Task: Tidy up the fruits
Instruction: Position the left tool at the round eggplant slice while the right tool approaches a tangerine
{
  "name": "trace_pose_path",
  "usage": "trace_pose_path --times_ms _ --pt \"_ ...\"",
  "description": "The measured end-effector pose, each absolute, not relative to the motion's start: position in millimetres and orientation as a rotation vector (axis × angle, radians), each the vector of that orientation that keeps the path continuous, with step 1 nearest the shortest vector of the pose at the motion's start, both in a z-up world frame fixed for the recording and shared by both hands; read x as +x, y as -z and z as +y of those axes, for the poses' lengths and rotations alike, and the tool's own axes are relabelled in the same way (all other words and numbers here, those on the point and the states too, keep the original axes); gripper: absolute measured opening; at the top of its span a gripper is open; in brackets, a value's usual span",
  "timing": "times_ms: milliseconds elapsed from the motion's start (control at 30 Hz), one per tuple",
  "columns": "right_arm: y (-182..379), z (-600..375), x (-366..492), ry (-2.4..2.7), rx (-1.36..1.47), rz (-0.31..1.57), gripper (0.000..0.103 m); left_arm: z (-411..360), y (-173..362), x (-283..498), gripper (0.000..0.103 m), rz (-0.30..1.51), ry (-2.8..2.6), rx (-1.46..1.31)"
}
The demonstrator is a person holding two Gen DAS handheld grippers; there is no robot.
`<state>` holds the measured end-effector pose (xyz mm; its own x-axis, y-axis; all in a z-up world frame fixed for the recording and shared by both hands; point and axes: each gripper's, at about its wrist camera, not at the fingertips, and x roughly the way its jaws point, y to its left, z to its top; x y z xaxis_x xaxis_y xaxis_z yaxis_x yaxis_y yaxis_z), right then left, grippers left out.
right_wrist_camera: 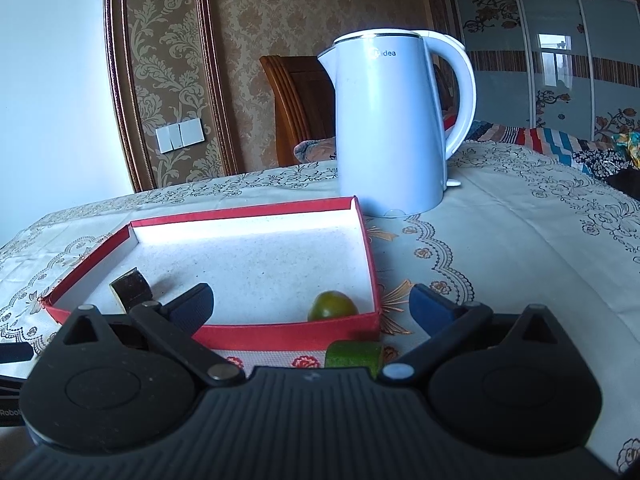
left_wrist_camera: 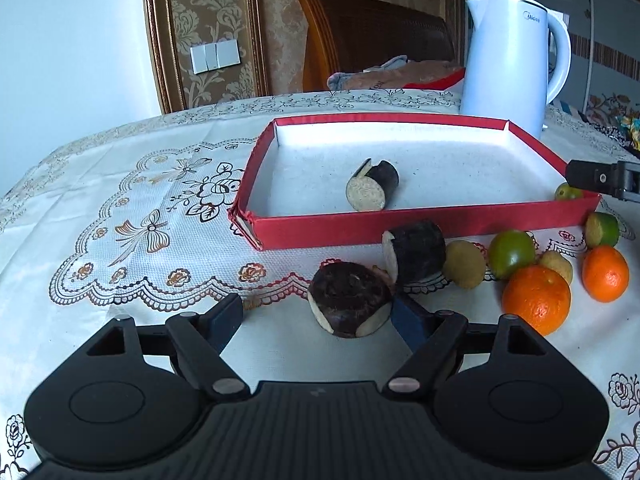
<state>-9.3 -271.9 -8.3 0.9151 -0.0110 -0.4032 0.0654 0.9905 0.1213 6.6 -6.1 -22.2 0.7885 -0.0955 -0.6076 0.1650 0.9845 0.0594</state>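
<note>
My left gripper (left_wrist_camera: pixel 320 314) is open low over the tablecloth, around a dark-skinned cut piece (left_wrist_camera: pixel 348 304) with pale flesh. Its right finger (left_wrist_camera: pixel 412 322) is close against the piece and the left finger stands well clear. A second dark piece (left_wrist_camera: pixel 416 254) lies against the front wall of the red tray (left_wrist_camera: pixel 420 224), and a third (left_wrist_camera: pixel 372 186) lies inside. My right gripper (right_wrist_camera: pixel 312 303) is open at the tray's (right_wrist_camera: pixel 280 334) near right corner. A green fruit (right_wrist_camera: pixel 332 306) sits inside that corner between the fingers, untouched. A cut green piece (right_wrist_camera: pixel 354 354) lies just outside the tray wall.
Two oranges (left_wrist_camera: pixel 536 298) (left_wrist_camera: pixel 605 274), a green fruit (left_wrist_camera: pixel 512 252), a halved green one (left_wrist_camera: pixel 602 230) and two yellowish fruits (left_wrist_camera: pixel 464 264) crowd the cloth right of my left gripper. A white kettle (right_wrist_camera: pixel 388 128) stands behind the tray. A wooden chair sits beyond the table.
</note>
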Motion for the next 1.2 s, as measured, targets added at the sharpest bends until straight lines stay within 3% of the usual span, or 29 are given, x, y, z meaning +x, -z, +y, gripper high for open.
trace_pose_path --times_ms 167,467,767,1200 --pt "9.1 -271.7 -10.9 0.046 0.128 0.418 0.103 -2.2 23.0 10.1 0.089 0.664 0.125 0.09" --pt "15.3 -273.7 -37.5 0.026 0.125 0.417 0.103 0.4 23.5 12.6 0.091 0.67 0.118 0.084" --pt "28.4 -316.7 -49.4 -0.008 0.4 0.439 0.103 0.7 23.5 13.1 0.093 0.671 0.117 0.083" --pt "30.7 -289.7 -63.2 -0.009 0.205 0.56 0.103 1.0 23.5 12.7 0.093 0.671 0.116 0.083"
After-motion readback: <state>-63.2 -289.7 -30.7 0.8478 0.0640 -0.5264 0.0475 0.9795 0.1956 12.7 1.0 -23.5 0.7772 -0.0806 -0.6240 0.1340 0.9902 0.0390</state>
